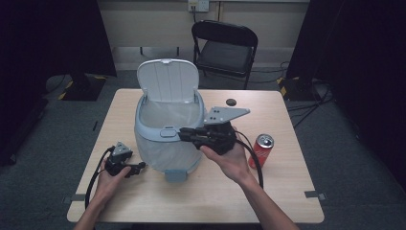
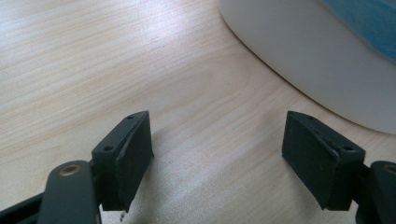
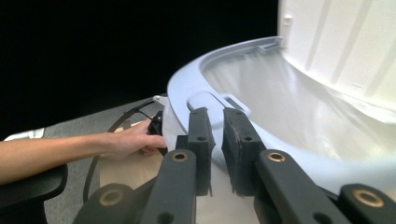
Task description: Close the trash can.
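right hand-held gripper (image 3: 217,135), jaws slightly apart, at bin rim (image 3: 187,84).

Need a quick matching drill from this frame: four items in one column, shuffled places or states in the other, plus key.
1. bin lid
2. can
3. left tool
4. right tool

A. jaws wide apart, nothing between
B. raised open
C. upright on the table, at the right
D. jaws nearly together at the bin's front rim

Pairs: 1-B, 2-C, 3-A, 4-D
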Tool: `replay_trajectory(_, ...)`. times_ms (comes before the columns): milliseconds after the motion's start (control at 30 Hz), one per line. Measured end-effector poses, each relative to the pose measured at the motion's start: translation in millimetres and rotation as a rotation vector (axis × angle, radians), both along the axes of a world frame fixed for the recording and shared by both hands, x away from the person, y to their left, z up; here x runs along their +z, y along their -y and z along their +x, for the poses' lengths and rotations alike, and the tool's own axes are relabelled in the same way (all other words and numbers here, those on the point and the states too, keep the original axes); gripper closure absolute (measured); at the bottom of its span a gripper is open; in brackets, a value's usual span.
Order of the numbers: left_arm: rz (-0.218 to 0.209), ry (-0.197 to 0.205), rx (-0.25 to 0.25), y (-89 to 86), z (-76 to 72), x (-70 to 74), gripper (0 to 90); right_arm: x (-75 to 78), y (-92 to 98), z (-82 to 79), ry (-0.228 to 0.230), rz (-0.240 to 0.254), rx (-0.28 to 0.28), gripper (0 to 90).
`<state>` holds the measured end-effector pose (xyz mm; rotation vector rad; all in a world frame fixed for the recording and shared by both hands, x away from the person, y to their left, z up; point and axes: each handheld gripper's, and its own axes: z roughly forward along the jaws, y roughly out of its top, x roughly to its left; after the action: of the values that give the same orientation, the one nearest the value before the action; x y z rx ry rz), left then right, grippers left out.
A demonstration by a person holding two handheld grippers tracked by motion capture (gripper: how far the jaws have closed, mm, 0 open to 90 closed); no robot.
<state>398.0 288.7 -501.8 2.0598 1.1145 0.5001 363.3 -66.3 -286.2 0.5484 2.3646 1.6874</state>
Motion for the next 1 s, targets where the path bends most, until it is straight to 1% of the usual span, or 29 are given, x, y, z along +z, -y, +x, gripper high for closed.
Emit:
replay_trajectory(100,0.0,0.0,0.0,0.0,0.0,0.0,23.9,-6.1,16.9,-6.9,0.003,0.005,-0.04,82.4)
replay_trajectory(200,0.0,0.0,0.0,0.0,0.0,0.0,24.0,-13.5,32.1,-11.0,-0.009,0.019,-0.069,82.2)
replay_trajectory(267,0.0,0.0,0.0,0.0,0.0,0.0,23.9,-21.2,42.0,-11.9,-0.024,0.015,-0.093,81.6)
replay_trajectory(367,0.0,0.0,0.0,0.0,0.0,0.0,23.9,-38.4,54.5,-10.1,-0.058,-0.004,-0.129,80.8)
replay_trajectory(433,0.001,0.0,0.0,0.0,0.0,0.0,24.0,-52.0,61.9,-8.8,-0.084,-0.007,-0.151,80.8)
replay_trajectory(500,0.001,0.0,0.0,0.0,0.0,0.0,24.0,-66.6,68.8,-7.4,-0.101,-0.014,-0.181,81.0)
replay_trajectory(600,0.0,0.0,0.0,0.0,0.0,0.0,23.9,-87.5,77.8,-7.7,-0.126,-0.036,-0.221,78.8)
replay_trajectory(667,0.0,0.0,0.0,0.0,0.0,0.0,23.9,-100.8,83.6,-8.9,-0.147,-0.044,-0.239,77.4)
replay_trajectory(833,0.001,-0.001,-0.001,-0.1,0.0,0.1,23.9,-131.0,100.3,-12.1,-0.198,-0.084,-0.287,71.9)
replay_trajectory(1000,0.001,0.0,-0.003,-0.3,0.0,0.0,23.9,-152.1,118.8,-20.1,-0.228,-0.119,-0.366,60.5)
